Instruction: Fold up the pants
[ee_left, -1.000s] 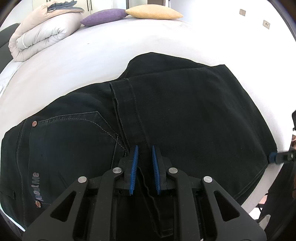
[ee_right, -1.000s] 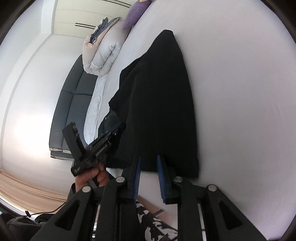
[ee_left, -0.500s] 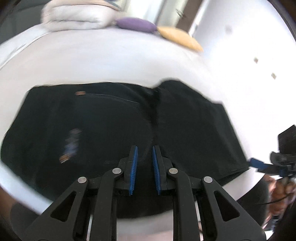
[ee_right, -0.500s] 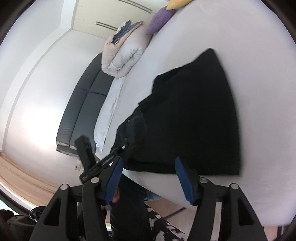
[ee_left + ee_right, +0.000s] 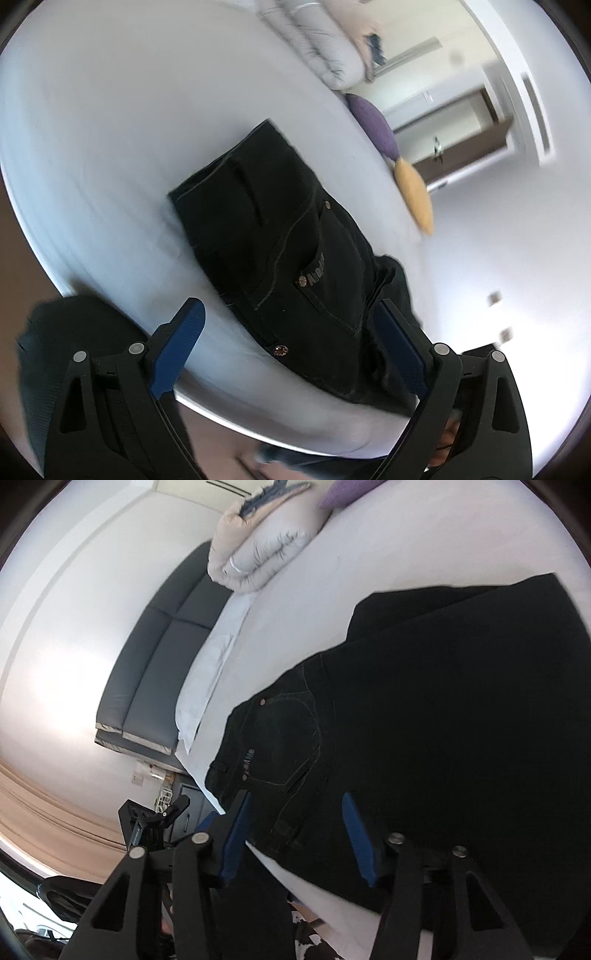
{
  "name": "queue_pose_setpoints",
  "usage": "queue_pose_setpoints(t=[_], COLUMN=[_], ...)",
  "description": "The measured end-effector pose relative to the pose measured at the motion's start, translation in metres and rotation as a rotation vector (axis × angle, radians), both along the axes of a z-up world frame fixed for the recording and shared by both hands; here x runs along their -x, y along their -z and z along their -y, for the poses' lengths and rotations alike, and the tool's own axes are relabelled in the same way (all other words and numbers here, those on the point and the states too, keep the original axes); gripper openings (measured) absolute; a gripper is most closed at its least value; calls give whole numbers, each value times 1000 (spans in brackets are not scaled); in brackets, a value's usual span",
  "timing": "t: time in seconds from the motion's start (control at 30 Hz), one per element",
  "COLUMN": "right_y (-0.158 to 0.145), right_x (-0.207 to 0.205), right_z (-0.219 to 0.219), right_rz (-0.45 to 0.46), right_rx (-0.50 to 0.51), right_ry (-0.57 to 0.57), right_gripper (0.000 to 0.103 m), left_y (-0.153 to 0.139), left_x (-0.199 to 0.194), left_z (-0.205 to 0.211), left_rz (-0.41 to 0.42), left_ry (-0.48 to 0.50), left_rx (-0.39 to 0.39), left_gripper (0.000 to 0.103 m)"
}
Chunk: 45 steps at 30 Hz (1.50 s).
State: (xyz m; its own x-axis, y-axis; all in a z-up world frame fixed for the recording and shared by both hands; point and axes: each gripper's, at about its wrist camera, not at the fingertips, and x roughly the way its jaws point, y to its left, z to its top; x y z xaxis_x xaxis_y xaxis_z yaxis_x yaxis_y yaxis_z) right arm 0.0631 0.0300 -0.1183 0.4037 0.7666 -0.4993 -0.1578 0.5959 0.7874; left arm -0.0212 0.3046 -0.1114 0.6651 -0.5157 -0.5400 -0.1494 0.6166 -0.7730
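Black pants (image 5: 295, 251) lie folded on a white bed (image 5: 110, 129), back pocket with rivets facing up. They also show in the right wrist view (image 5: 443, 720), near the bed's front edge. My left gripper (image 5: 291, 332) is open and empty, held above the bed edge in front of the waist end. My right gripper (image 5: 299, 830) is open and empty, just above the near edge of the pants. The left gripper also shows small at lower left in the right wrist view (image 5: 155, 819).
A rolled duvet (image 5: 258, 546) lies at the far end of the bed, with a purple cushion (image 5: 373, 125) and a yellow cushion (image 5: 415, 195) beside it. A grey sofa (image 5: 159, 664) stands along the wall beyond the bed.
Both grippers opened and let go of the pants. The left gripper drew back and swung round to the waist end. The right gripper moved over the pants' near edge.
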Motion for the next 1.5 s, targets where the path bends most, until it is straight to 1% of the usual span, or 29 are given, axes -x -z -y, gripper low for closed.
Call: queue_pose_setpoints(t=[0.07, 0.13, 0.2, 0.27, 0.37, 0.47, 0.57, 0.7, 0.77, 0.87, 0.97, 1.03, 1.1, 1.17, 1.23, 1.27, 1.33, 1.4, 1.5], right_y=[10, 21, 29, 34, 35, 30, 26, 24, 26, 29, 29, 28, 26, 25, 23, 23, 20, 16, 9], right_x=[-11, -23, -33, -43, -56, -68, -79, -90, -94, -93, -88, -85, -82, -80, -80, -80, -78, -78, -81], right_z=[0, 0, -3, -9, -17, -23, -28, -33, -30, -28, -28, -30, -31, -33, -34, -34, -36, -39, -46], right_rz=[-33, -75, -105, -123, -138, -135, -137, -147, -152, -156, -142, -135, -133, -135, -138, -141, -146, -144, -129], right_rx=[-13, -43, -51, -48, -25, 14, 42, 63, 43, 15, 18, 30, 44, 53, 64, 68, 81, 91, 106], right_ry=[8, 8, 1, -27, -44, -43, -31, -9, 10, 31, 38, 41, 41, 41, 40, 41, 42, 36, 19], right_gripper=[52, 52, 51, 43, 43, 42, 43, 45, 49, 49, 49, 49, 49, 49, 49, 49, 49, 51, 51], left_y=[9, 15, 24, 31, 42, 51, 59, 62, 60, 61, 62, 63, 67, 69, 70, 70, 70, 72, 72], left_x=[-3, -7, -13, -17, -26, -36, -39, -42, -44, -48, -50, -49, -48, -47, -48, -48, -47, -46, -41], left_z=[-4, -12, -18, -26, -33, -41, -51, -51, -46, -42, -40, -41, -43, -44, -45, -45, -44, -45, -45], left_rz=[-18, -22, -25, -32, -39, -48, -60, -65, -65, -66, -62, -66, -68, -79, -91, -97, -113, -119, -100], left_ry=[-10, -11, -31, -51, -65, -76, -96, -101, -108, -121, -131, -139, -150, -162, -170, -175, -180, -187, -197], left_rx=[44, 77, 121, 166, 226, 284, 340, 355, 367, 401, 419, 427, 451, 461, 459, 457, 442, 436, 426], left_gripper=[93, 93, 93, 93, 93, 93, 93, 93, 93, 93, 91, 83, 79, 72, 60, 57, 40, 32, 23])
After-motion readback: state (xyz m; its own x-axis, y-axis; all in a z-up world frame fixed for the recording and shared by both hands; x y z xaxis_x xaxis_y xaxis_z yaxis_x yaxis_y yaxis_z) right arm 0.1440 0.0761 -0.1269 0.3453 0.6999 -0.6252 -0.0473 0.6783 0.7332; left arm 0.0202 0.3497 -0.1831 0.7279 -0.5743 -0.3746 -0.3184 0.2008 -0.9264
